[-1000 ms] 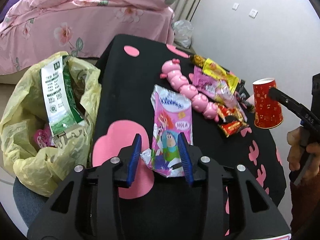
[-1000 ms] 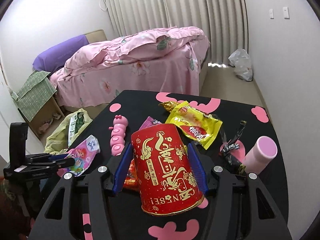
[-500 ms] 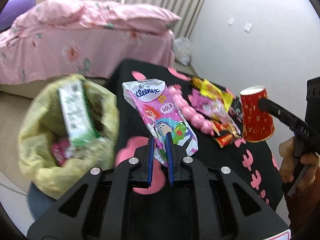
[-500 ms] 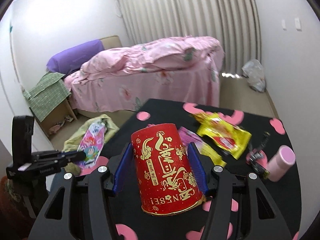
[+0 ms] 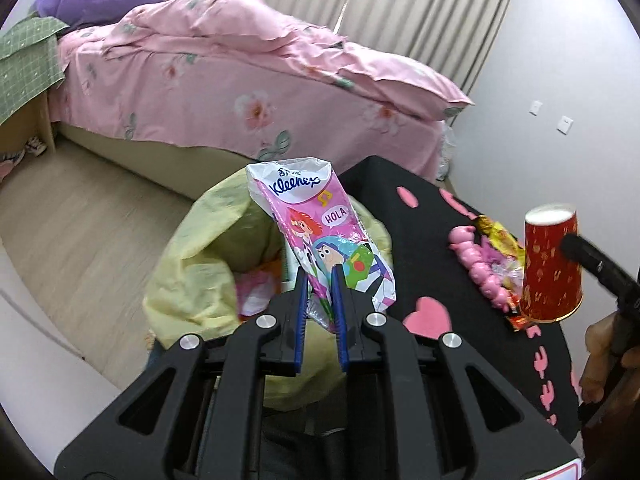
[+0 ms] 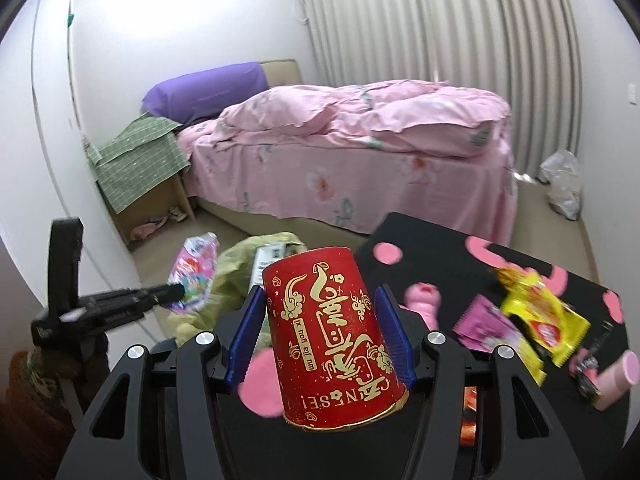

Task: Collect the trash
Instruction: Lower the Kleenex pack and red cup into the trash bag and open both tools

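My left gripper (image 5: pixel 320 280) is shut on a pink Kleenex tissue packet (image 5: pixel 316 232) and holds it upright above the open yellow trash bag (image 5: pixel 192 276) beside the black table (image 5: pixel 420 280). My right gripper (image 6: pixel 318 300) is shut on an upside-down red paper cup (image 6: pixel 332 344), lifted above the table (image 6: pixel 440 248). The cup also shows in the left wrist view (image 5: pixel 550 268). The packet (image 6: pixel 194 272) and the bag (image 6: pixel 236 264) show in the right wrist view at left.
On the table lie a pink caterpillar toy (image 5: pixel 476 260), a yellow snack wrapper (image 6: pixel 540 316), a purple wrapper (image 6: pixel 488 328) and a pink bottle (image 6: pixel 616 376). A pink bed (image 5: pixel 240 92) stands behind. A white bag (image 6: pixel 562 188) sits by the wall.
My left gripper closed on the tissue packet, lifted it off the table and carried it left over the trash bag. My right gripper lifted the red cup and swung left.
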Motion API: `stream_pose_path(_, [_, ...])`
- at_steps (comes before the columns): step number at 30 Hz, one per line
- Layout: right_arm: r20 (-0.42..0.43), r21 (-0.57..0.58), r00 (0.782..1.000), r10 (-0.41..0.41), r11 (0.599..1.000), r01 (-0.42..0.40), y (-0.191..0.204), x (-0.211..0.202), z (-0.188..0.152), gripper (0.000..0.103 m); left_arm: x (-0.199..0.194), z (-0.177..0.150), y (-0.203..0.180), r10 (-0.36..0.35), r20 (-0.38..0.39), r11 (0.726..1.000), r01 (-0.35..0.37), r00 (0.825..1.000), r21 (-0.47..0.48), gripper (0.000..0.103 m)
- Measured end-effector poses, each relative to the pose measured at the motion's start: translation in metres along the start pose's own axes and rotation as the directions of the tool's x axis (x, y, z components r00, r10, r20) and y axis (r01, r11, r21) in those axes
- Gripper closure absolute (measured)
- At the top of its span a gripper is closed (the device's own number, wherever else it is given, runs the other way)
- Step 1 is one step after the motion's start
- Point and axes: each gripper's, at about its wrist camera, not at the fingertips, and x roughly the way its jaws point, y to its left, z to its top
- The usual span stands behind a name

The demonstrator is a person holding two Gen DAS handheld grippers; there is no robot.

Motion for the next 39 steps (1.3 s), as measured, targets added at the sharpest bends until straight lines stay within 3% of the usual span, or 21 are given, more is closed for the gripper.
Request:
stream_pose_path(13, [-0.074,-0.014,0.985,0.156,0.987,-0.158,0.05,0.11,0.036,0.05,0.017,-0.006,0.021,0.075,-0.018,0.997,-0.075,0.997,-0.004,0.092])
stream_pose_path(19, [-0.125,0.002,0.977,0.174,0.984,-0.175,0.055,0.147,0.033,0.05,0.028,-0.008,0.031,0.09,-0.038,0.995,-0.091,0.995,-0.034,0.092])
stream_pose_path(30, [-0.178,0.056,0.969,0.175,0.984,-0.167,0.048,0.175,0.022,0.049,0.046,-0.008,0.034,0.079,-0.068,0.996,-0.083,0.995,-0.046,0.092])
stream_pose_path(31, [-0.187,0.07,0.966,0.18,0.983,-0.17,0.047,0.177,0.022,0.049,0.046,-0.007,0.034,0.075,-0.067,0.996,-0.079,0.995,-0.051,0.09])
stream_pose_path(34, [-0.214,0.095,0.957,0.196,0.979,-0.179,0.044,0.179,0.02,0.048,0.044,-0.007,0.035,0.056,-0.063,0.996,-0.06,0.996,-0.062,0.073])
stream_pose_path(39, [-0.188,0.083,0.961,0.203,0.978,-0.19,0.042,0.163,0.021,0.047,0.036,-0.003,0.037,0.083,-0.048,0.992,-0.087,0.995,-0.09,0.065])
